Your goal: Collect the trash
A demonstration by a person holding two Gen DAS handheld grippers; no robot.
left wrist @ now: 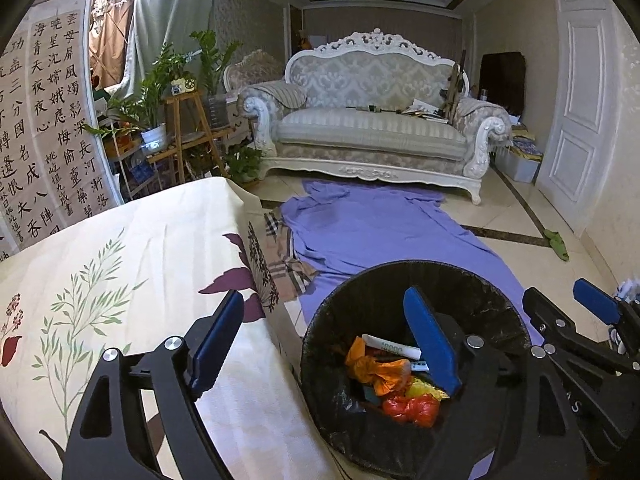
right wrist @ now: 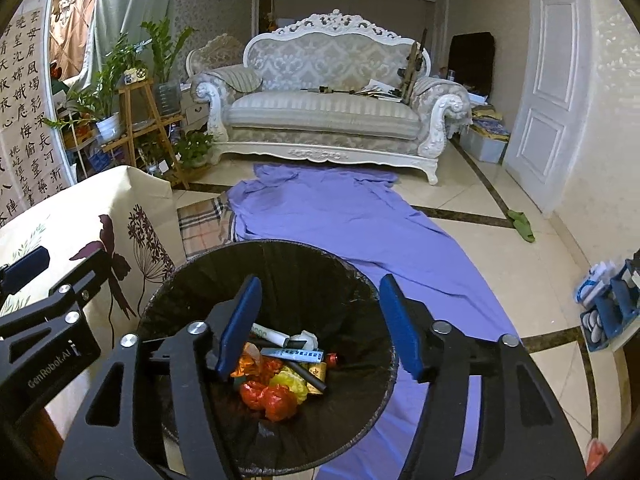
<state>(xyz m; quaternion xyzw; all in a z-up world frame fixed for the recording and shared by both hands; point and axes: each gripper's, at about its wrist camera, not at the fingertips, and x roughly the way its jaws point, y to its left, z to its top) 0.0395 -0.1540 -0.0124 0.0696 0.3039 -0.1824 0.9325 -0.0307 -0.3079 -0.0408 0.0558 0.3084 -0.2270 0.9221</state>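
Over the bin (left wrist: 416,364), left wrist view: left gripper (left wrist: 326,342) hung spread wide and empty, one finger above the floral tablecloth (left wrist: 120,264), the other above the bin mouth. Right gripper (left wrist: 568,312) showed at the right edge, just beside the bin rim. Trash (left wrist: 380,372) sat at the bin bottom: orange wrapper, red crumpled bag, yellow scrap, a white paper tube. Bin was black and lined with a black bag. Purple sheet (left wrist: 384,232) lay on the floor beyond it, sofa (left wrist: 372,112) farther back.

Right wrist view: right gripper (right wrist: 320,328) also gaped, nothing held, fingers straddling the bin (right wrist: 192,280) opening from above. Trash (right wrist: 280,376) was clearer here: red bag, yellow wrapper, orange plastic, white tissue, a printed strip, a dark stick, a small bottle. Left gripper (right wrist: 28,268) sat at the left edge over the tablecloth (right wrist: 116,216).

Handling, as a judgement: the contents looked light, soft and crinkly, so they would deform rather than break and slip under a loose pinch. The liner was likely thin and tearable; best taken by its folded-over rim, gathered from opposite sides. A green item (right wrist: 522,226) lay on the tiles by the door, possibly uncollected, though that could not be told.
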